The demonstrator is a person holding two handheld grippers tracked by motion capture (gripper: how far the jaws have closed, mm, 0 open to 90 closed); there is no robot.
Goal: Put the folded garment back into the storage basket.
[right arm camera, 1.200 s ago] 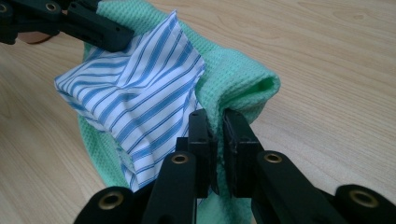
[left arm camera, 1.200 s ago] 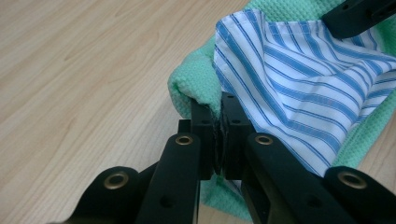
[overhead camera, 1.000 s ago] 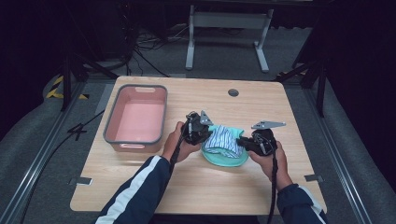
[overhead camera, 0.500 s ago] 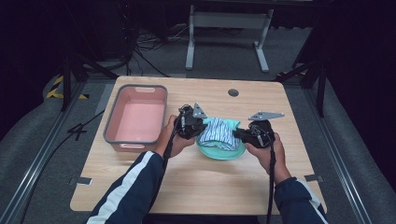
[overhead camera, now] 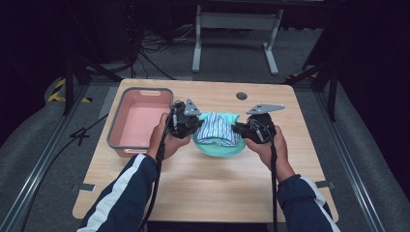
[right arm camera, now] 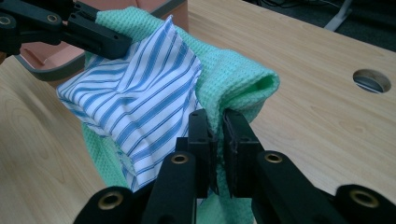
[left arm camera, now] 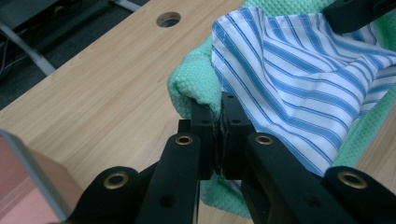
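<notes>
Since a second ago I see the bundle shifted: both grippers and the cloths between them sit farther from the table's near edge than they did, toward the middle of the top, and the green cloth (overhead camera: 218, 145) now hangs in a shallow sling between my two grippers with the striped cloth (overhead camera: 216, 129) lying in its hollow. The pink bin (overhead camera: 140, 123) near the table's left edge has not moved, nor the round hole (overhead camera: 241, 95) by the far edge.

My left gripper (overhead camera: 193, 124) points right, toward the bundle, with the left hand (overhead camera: 167, 137) wrapped around its body and the forearm coming up from the near edge at a slant. In the left gripper view its jaws are pressed together on a fold of the green cloth's edge, the striped cloth lying just beside that pinch.

My right gripper (overhead camera: 240, 129) points left, facing the other one, the right hand (overhead camera: 268, 145) behind it and its forearm running almost straight up from the near edge. In the right gripper view its jaws are clamped on the green cloth's rolled edge, the striped cloth touching the inner jaw. The two grippers stand apart with the cloths spanning the gap.
</notes>
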